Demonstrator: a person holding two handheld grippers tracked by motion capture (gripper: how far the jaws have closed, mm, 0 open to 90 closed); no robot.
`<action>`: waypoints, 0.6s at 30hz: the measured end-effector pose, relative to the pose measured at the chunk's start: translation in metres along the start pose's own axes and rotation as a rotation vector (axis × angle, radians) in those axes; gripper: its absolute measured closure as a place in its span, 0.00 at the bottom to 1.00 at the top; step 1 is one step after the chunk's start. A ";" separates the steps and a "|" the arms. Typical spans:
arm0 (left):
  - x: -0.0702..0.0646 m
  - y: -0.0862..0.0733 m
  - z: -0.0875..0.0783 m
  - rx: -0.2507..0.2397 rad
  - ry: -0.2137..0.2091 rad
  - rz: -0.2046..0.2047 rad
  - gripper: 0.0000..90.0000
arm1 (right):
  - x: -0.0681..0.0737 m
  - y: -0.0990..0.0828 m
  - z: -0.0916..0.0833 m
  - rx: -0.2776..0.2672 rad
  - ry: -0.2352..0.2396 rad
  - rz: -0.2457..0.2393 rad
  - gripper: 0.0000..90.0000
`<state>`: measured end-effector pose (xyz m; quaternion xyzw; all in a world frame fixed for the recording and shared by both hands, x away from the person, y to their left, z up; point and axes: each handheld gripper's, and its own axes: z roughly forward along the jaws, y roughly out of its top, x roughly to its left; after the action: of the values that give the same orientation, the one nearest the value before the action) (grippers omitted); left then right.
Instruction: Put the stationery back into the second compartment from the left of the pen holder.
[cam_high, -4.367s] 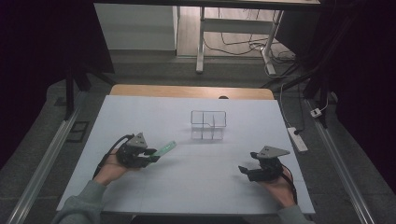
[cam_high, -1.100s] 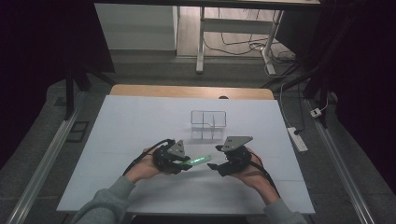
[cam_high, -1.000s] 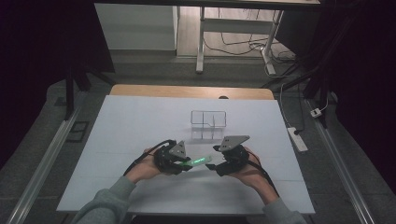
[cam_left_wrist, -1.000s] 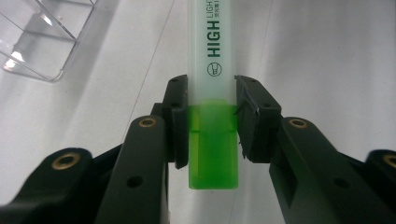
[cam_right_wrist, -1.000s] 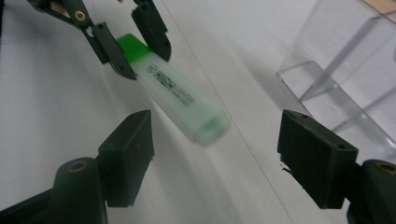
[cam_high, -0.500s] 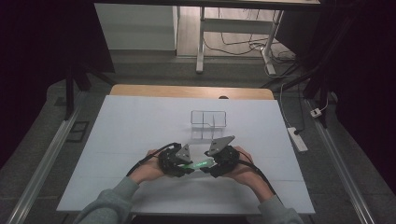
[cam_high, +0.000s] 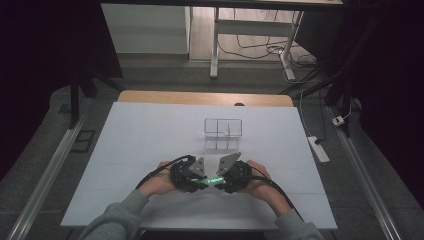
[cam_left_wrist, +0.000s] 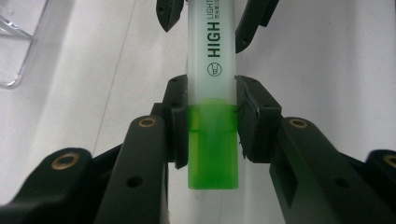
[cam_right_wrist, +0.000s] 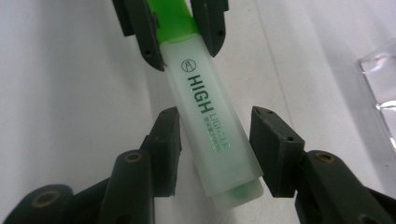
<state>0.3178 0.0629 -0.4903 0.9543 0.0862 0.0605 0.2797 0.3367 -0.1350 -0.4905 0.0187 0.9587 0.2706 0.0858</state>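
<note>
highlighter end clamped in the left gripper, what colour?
Bright green; the highlighter shows it best in the left gripper view.

The highlighter (cam_right_wrist: 211, 125) barrel reads "HIGH" in dark green, then fainter letters, perhaps "LIGHTER", beside a small round logo.

High cam looks forward & down over whole tabletop (cam_high: 150, 130) from near side. Two gripper cams, close-up, face each other along fingers; both share the green highlighter (cam_left_wrist: 212, 140).

both hands meet low at centre, left tool (cam_high: 199, 176) clamped, right tool (cam_high: 223, 178) just closing, pads not yet pressing.
</note>
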 end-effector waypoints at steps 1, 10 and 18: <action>0.000 0.000 0.000 -0.004 -0.003 0.000 0.74 | 0.000 0.000 0.000 0.003 0.006 -0.010 0.62; 0.007 -0.005 -0.009 -0.068 -0.012 -0.056 0.69 | 0.003 0.000 0.002 0.006 0.044 -0.045 0.72; 0.019 -0.014 -0.020 -0.152 0.036 -0.180 0.51 | -0.001 -0.004 -0.001 -0.020 0.013 -0.006 0.72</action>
<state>0.3309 0.0888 -0.4806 0.9175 0.1718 0.0586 0.3538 0.3373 -0.1388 -0.4913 0.0132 0.9566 0.2798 0.0808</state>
